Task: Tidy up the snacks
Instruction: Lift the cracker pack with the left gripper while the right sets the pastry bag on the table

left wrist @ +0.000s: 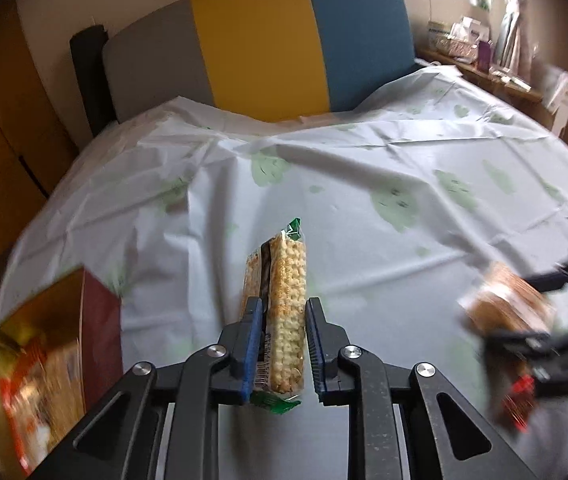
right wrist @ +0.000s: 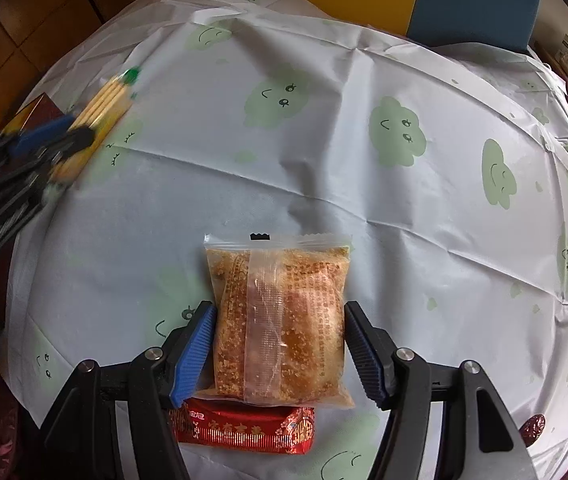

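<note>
My left gripper [left wrist: 282, 344] is shut on a long clear pack of pale crackers with green ends [left wrist: 284, 312], held above the table. It also shows in the right wrist view [right wrist: 100, 120] at the far left, blurred. My right gripper [right wrist: 280, 344] is shut on a clear packet of brown crumbly cake [right wrist: 280, 320], its blue pads [right wrist: 194, 354] pressing both sides. A red and gold wrapped snack [right wrist: 244, 426] lies on the cloth under that packet. In the left wrist view the brown packet [left wrist: 508, 304] is blurred at the right.
A red and gold box [left wrist: 56, 360] with snacks inside stands at the table's left edge. The round table wears a white cloth with green smiling clouds [right wrist: 400, 140]. A grey, yellow and blue chair back [left wrist: 260, 48] stands behind it. A cluttered shelf [left wrist: 480, 52] is far right.
</note>
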### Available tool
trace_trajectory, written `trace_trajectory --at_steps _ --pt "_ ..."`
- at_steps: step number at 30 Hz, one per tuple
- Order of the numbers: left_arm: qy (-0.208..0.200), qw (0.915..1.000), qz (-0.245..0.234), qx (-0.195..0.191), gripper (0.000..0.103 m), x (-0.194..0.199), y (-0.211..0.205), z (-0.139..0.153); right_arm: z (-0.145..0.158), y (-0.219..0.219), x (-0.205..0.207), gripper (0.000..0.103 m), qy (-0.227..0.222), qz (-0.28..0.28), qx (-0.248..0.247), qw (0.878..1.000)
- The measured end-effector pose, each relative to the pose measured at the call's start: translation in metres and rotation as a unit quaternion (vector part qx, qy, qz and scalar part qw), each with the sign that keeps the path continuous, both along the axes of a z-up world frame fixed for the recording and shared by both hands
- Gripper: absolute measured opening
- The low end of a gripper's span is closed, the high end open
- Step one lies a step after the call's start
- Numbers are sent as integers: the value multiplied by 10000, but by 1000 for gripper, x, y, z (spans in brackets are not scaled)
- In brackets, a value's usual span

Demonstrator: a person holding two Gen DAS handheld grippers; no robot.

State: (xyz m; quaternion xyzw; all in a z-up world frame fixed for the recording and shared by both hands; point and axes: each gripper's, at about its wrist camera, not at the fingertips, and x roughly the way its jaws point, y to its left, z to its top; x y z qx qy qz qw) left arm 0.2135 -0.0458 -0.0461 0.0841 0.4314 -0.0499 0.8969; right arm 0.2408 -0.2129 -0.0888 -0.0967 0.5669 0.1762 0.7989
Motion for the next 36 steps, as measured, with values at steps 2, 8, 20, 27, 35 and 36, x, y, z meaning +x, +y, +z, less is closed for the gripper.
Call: trace_trajectory --at_steps 2,8,20,27,35,36 --pt "69 9992 -87 -372 22 -18 4 2 -1 2 -1 66 -40 17 -28 10000" --pt "52 9965 -347 -763 22 -53 8 15 -9 1 -10 66 -91 -14 -72 9999" --pt "421 9963 -655 -374 54 -45 -7 -5 -2 1 -11 66 -120 -145 -105 9998" --pt "402 9981 -394 -265 47 -57 -10 -26 14 -20 -12 67 -338 -661 294 9968" --pt "90 9997 -211 -103 47 -113 -8 -29 17 -43 -10 67 -280 -1159 713 9903" --pt "47 9997 -217 -59 47 -122 -8 -30 21 -48 -12 67 -281 -1306 730 9883"
